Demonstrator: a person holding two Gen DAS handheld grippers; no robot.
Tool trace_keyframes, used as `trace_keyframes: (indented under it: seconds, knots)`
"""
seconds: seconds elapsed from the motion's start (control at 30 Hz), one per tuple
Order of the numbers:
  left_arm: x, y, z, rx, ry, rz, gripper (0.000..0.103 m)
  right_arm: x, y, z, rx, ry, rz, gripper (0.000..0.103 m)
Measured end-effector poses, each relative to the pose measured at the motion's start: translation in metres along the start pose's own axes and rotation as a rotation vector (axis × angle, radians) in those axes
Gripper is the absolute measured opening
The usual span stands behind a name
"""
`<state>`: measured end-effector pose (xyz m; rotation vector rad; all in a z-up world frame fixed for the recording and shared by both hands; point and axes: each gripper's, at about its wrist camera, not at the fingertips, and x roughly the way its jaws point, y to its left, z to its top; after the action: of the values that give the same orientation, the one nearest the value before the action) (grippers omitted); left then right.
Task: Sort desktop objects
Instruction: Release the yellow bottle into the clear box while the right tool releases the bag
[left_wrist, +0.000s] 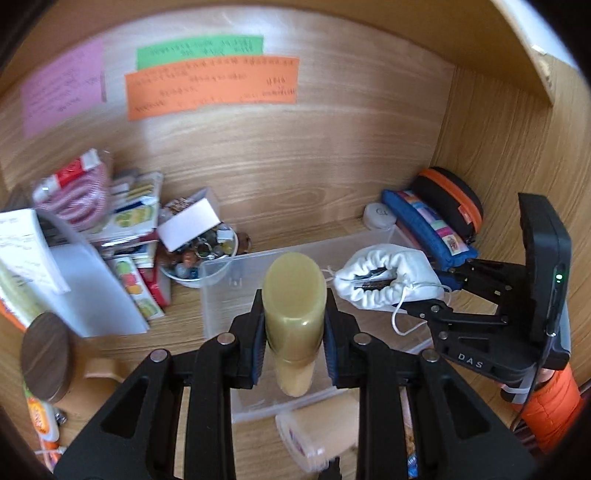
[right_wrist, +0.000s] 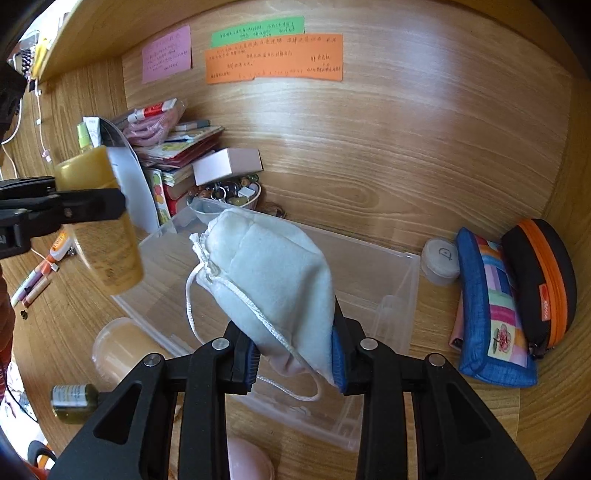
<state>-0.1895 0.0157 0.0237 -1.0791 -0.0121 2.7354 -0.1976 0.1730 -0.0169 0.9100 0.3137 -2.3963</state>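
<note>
My left gripper (left_wrist: 293, 321) is shut on a yellow amber bottle (left_wrist: 293, 295) and holds it upright in the air over the near left part of a clear plastic box (left_wrist: 221, 295). My right gripper (right_wrist: 293, 354) is shut on the bottom of a white drawstring pouch (right_wrist: 269, 273), which hangs above the clear plastic box (right_wrist: 388, 280). In the left wrist view the pouch (left_wrist: 384, 280) shows its open mouth with dark items inside, and the right gripper (left_wrist: 424, 291) comes in from the right. The bottle (right_wrist: 107, 251) and the left gripper (right_wrist: 99, 205) appear at the left of the right wrist view.
A bowl of trinkets (left_wrist: 201, 258) and a pile of packets and books (left_wrist: 129, 221) stand at the back left. A blue patchwork case (right_wrist: 491, 306), a black-orange case (right_wrist: 543, 280) and a white round tin (right_wrist: 441, 262) lie on the right. Markers (right_wrist: 35, 284) and a small dark bottle (right_wrist: 74, 402) lie near left.
</note>
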Motion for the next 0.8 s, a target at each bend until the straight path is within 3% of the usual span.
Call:
trace_keyframes:
  seconds: [0.3, 0.8]
  knots:
    - [0.049, 0.001, 0.008, 0.01, 0.069, 0.013, 0.026, 0.036, -0.008, 0.011, -0.03, 0.08, -0.015, 0.028]
    - [0.089, 0.021, 0.01, -0.056, 0.162, 0.064, 0.026, 0.067, -0.002, 0.023, -0.117, 0.174, -0.044, 0.029]
